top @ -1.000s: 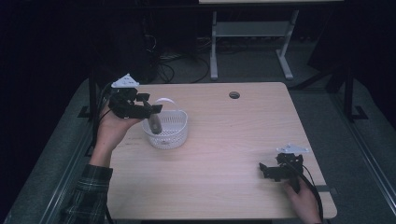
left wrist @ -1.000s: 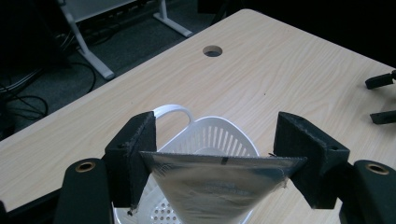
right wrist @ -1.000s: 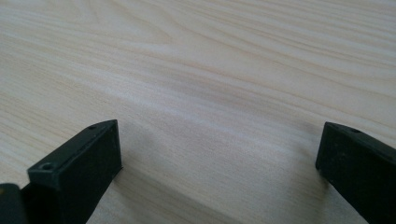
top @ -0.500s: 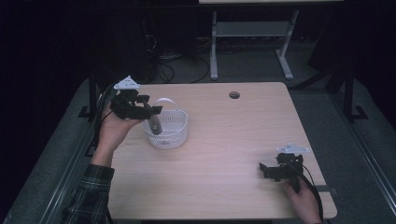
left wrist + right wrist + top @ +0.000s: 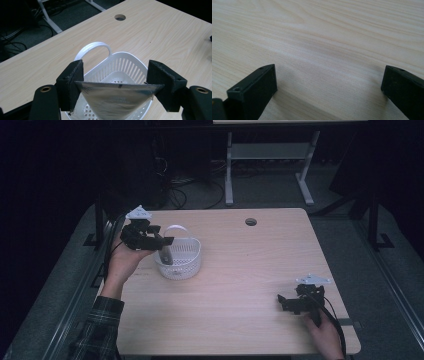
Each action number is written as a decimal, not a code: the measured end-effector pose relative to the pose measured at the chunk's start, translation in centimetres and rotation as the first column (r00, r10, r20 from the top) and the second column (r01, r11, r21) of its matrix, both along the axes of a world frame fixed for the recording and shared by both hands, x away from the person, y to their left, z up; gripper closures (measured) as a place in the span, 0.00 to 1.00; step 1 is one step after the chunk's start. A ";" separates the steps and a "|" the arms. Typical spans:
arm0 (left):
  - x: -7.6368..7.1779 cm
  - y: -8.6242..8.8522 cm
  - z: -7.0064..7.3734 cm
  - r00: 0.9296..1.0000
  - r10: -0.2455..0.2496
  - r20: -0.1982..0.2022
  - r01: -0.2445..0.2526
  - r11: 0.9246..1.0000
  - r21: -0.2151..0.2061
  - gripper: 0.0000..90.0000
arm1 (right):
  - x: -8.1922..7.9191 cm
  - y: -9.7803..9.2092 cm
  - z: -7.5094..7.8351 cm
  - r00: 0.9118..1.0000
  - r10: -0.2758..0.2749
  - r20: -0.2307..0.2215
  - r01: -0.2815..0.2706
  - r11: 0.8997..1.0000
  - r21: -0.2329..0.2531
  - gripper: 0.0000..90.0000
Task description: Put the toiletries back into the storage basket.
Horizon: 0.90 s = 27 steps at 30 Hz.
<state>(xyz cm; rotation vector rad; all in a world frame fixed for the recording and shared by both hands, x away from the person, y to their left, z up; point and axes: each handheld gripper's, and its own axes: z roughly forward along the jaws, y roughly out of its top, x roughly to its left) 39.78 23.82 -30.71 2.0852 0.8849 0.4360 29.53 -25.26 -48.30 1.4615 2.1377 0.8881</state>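
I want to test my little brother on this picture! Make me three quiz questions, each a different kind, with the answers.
1. True or false: the left hand-held gripper holds a silvery pouch over the white basket.
2. Multiple choice: What lies under the right hand-held gripper?
A. a red plate
B. bare wooden table
C. a blue towel
3. Fill in: the basket's handle is coloured ____.

Key
1. True: the pouch's top edge is pinched between the jaws, and its tip hangs down into the basket.
2. B: its jaws stand wide apart with nothing between them.
3. White.
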 end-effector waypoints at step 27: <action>0.6 -0.6 -2.5 0.999 0.014 -0.039 -0.013 0.999 0.033 0.33 | 0.0 0.0 0.0 1.000 0.000 0.000 0.000 1.000 -0.001 0.00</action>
